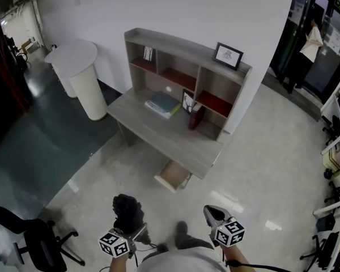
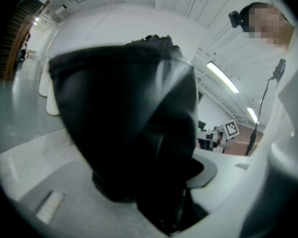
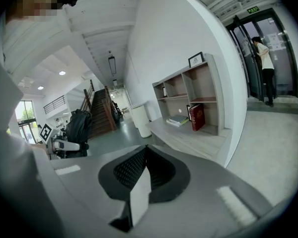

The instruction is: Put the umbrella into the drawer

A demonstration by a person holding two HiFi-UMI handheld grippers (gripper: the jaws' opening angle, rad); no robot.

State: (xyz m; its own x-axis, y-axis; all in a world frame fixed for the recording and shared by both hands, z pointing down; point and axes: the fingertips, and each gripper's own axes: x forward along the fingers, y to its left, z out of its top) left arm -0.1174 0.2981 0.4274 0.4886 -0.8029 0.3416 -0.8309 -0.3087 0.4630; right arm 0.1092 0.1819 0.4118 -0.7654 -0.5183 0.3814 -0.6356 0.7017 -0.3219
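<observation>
In the head view, a folded black umbrella [image 1: 127, 209] stands up from my left gripper [image 1: 135, 231], which is shut on it near my body. That umbrella [image 2: 129, 123] fills most of the left gripper view, clamped between the grey jaws. My right gripper [image 1: 213, 213] is beside it on the right, shut and empty; its pads [image 3: 139, 172] meet in the right gripper view. An open drawer [image 1: 173, 175] sticks out under the grey desk [image 1: 158, 134], well ahead of both grippers. The right gripper view also shows the umbrella [image 3: 79, 127] and the desk [image 3: 186, 139].
The desk carries a shelf unit [image 1: 184, 67] with a stack of books [image 1: 162, 103], a red book [image 1: 195, 117] and a picture frame [image 1: 228, 55]. A white round pedestal [image 1: 79, 75] stands left of it. An office chair [image 1: 39, 243] is at bottom left. A person [image 1: 310, 41] stands at the far doorway.
</observation>
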